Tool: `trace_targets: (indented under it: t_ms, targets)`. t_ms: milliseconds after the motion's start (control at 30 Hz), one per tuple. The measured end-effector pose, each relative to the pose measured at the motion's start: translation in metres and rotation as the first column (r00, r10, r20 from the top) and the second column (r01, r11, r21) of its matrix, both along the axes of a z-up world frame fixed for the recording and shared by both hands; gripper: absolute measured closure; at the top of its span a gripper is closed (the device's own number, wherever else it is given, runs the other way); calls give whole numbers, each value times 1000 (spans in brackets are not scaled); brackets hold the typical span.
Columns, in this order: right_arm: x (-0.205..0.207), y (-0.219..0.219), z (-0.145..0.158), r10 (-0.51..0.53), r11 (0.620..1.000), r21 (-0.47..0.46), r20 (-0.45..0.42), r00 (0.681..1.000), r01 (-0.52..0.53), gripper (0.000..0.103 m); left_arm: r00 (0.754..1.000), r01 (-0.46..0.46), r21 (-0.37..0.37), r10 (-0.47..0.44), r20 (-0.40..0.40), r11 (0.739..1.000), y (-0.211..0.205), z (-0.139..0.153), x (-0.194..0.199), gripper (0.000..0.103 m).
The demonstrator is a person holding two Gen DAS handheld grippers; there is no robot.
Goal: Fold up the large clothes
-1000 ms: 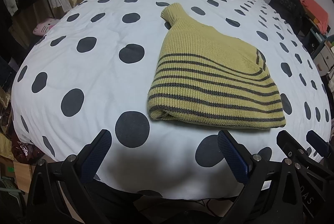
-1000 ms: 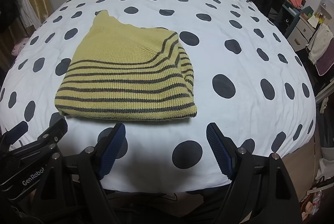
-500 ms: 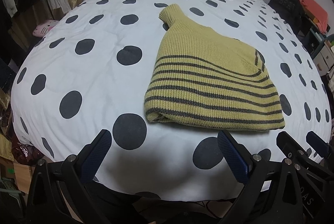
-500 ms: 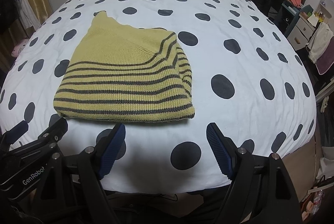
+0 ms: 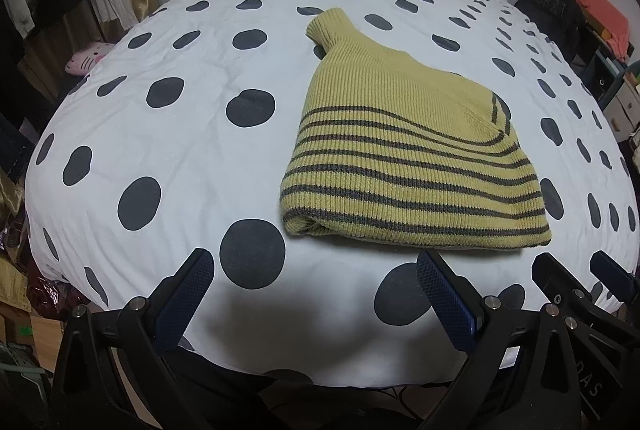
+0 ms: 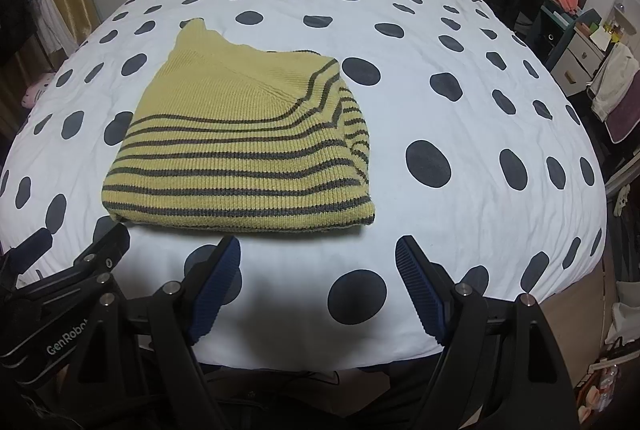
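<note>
striped sweater [image 5: 404, 165] folded compact on duvet [image 5: 192, 97], near its foot edge | left gripper [image 5: 316, 294] and right gripper [image 6: 318, 270] wide apart, empty, short of sweater | folding looks finished

You see a yellow-green ribbed knit sweater [image 5: 404, 165] with dark grey stripes. The white quilted bedspread [image 5: 192, 101] carries black dots.
</note>
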State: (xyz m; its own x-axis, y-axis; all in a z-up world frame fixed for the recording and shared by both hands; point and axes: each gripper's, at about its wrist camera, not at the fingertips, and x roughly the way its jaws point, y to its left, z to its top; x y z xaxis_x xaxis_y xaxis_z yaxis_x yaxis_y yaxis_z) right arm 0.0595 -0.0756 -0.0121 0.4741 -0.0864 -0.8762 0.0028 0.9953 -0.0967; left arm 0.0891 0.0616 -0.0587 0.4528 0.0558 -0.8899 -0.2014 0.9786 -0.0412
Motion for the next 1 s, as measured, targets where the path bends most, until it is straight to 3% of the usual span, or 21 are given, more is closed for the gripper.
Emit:
trace_targets:
  t_ms: [1000]
  targets:
    - [-2,1,-2,0,1000,-4,-3,1000,0,23,1000,2,6,-2,-2,1000,-2,-1,-1,2]
